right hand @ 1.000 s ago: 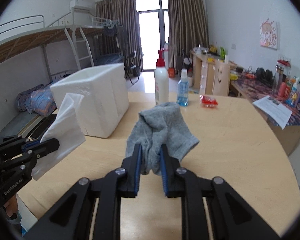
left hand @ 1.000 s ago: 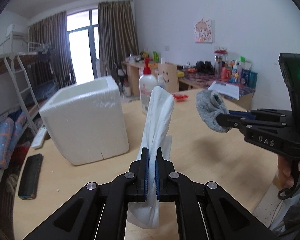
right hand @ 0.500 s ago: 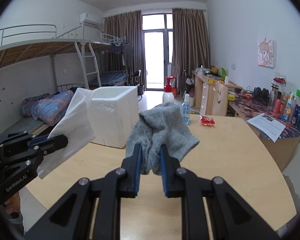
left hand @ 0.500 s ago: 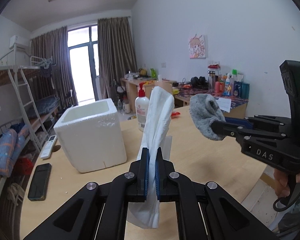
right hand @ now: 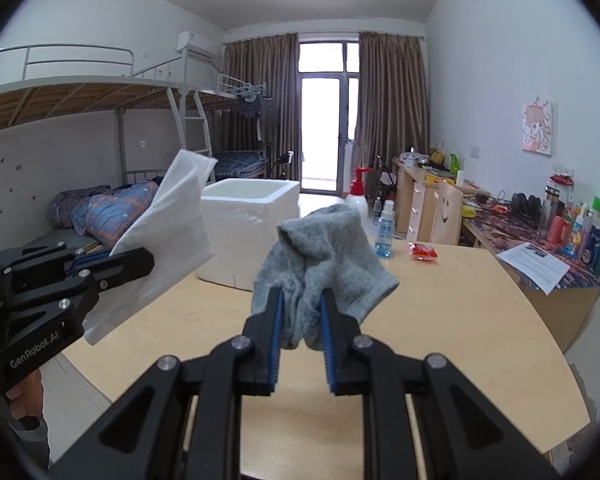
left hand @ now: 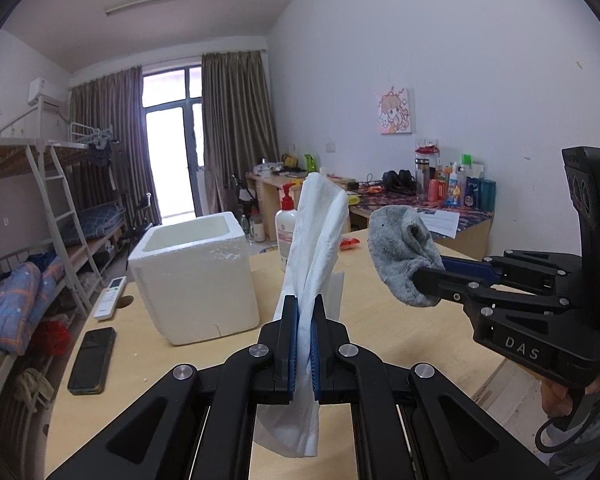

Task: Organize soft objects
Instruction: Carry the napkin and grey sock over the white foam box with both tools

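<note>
- Left wrist view: the left claw (left hand: 304,344) is squeezed tight on a white tissue (left hand: 316,240). The tissue stands tall, its long way going up and down, with a bit hanging under the claw.
- The white foam box (left hand: 196,276) sits on the surface (left hand: 400,320), ahead and a little to the left of this claw. Its open top faces up. The box looks like the place for the soft things, but that is my guess.
- The right claw (left hand: 416,280) shows on the right side of this view, farther from the box than the left claw is.
- Right wrist view: the right claw (right hand: 300,320) is nearly closed on a bunched gray sock (right hand: 324,264). The sock puffs up above the blue pads.
- From here the box (right hand: 252,232) is ahead and to the left, behind the sock.
- Both soft things are up in the air, not touching the surface (right hand: 440,320).
- The left claw (right hand: 140,260) with its tissue (right hand: 168,232) looks nearer the box, so it may go first. It would need to get over the open top.
</note>
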A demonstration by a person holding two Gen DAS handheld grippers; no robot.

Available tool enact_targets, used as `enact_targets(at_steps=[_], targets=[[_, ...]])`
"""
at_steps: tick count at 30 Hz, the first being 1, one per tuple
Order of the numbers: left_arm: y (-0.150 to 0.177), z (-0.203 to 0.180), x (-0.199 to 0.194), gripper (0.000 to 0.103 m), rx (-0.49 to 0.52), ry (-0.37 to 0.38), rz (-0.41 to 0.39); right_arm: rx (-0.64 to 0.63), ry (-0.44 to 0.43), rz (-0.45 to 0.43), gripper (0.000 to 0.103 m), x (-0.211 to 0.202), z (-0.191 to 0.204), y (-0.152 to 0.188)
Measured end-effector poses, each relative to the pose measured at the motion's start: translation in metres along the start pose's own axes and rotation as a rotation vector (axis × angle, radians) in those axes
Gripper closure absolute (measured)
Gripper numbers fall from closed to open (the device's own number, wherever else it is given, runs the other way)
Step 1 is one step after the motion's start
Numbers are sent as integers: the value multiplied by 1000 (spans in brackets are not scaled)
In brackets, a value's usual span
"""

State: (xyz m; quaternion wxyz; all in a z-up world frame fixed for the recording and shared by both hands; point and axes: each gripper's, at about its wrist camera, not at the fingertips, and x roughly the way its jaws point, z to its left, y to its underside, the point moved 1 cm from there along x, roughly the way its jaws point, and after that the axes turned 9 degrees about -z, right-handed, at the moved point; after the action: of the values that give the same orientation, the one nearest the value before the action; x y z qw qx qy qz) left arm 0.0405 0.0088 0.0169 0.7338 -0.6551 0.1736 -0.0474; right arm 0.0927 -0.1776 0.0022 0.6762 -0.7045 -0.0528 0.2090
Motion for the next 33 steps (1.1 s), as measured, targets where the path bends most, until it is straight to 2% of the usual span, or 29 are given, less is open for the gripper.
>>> enact_targets(at_steps=[21, 33], targets=[[8, 38, -46, 97, -66, -152, -33, -79, -147, -7, 82, 14, 60, 1], [11, 65, -52, 97, -124, -238, -39, -76, -211, -11, 82, 33, 85, 1]])
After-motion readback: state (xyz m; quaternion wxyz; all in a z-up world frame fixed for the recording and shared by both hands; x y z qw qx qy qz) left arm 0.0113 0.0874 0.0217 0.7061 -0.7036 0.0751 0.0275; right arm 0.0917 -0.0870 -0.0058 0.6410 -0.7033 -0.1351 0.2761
